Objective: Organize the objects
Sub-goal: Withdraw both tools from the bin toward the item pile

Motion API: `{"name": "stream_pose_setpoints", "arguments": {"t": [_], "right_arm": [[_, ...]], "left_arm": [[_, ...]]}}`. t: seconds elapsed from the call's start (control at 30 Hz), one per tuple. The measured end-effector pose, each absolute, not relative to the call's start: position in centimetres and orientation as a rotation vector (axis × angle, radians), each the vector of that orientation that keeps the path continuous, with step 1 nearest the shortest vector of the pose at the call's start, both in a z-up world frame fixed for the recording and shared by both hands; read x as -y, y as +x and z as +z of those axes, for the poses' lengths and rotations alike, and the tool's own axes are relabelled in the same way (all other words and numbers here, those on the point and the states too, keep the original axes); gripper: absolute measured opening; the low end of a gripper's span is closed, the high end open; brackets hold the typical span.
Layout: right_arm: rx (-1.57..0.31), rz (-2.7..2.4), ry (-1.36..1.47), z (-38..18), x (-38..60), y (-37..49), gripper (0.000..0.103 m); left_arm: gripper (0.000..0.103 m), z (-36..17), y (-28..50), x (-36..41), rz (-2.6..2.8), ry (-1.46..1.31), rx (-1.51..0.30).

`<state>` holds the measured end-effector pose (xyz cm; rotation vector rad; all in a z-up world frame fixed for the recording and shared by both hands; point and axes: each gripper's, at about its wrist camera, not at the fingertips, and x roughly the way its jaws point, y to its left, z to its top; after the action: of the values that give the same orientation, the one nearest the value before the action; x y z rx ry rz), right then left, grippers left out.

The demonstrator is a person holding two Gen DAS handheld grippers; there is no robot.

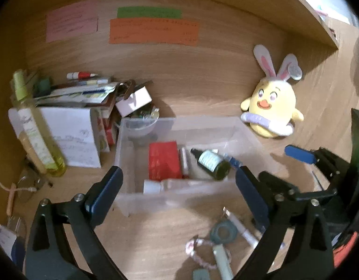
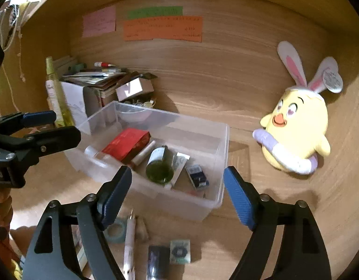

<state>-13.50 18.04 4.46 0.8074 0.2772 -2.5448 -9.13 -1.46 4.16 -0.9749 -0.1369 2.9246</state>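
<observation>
While both grippers are held wide and empty above the desk, the left gripper (image 1: pixel 177 175) and right gripper (image 2: pixel 177 182) are poised before the clear plastic bin (image 2: pixel 222 140), where a dark green bottle (image 2: pixel 159 165) and red box (image 2: pixel 128 142) are already stowed. Loose items, including a white pen (image 2: pixel 129 240), could be knocked aside if a low approach is made.

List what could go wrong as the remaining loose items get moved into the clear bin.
1. The dark green bottle lies on its side in the clear bin; a dropped item could set it rolling.
2. The pen, tape roll and small packet lie close together, so the open right gripper may nudge neighbours.
</observation>
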Motion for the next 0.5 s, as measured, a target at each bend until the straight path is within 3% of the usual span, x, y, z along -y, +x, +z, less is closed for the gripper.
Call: {"name": "stream_pose_setpoints", "arguments": {"t": [0.5], "right_arm": [[-0.142,-2.511,1.029,-0.8,-23.4,-10.2,0.079]], "left_arm": [[0.098,-3.1,-3.9,1.0,2.856,-1.247,0.059]]}}
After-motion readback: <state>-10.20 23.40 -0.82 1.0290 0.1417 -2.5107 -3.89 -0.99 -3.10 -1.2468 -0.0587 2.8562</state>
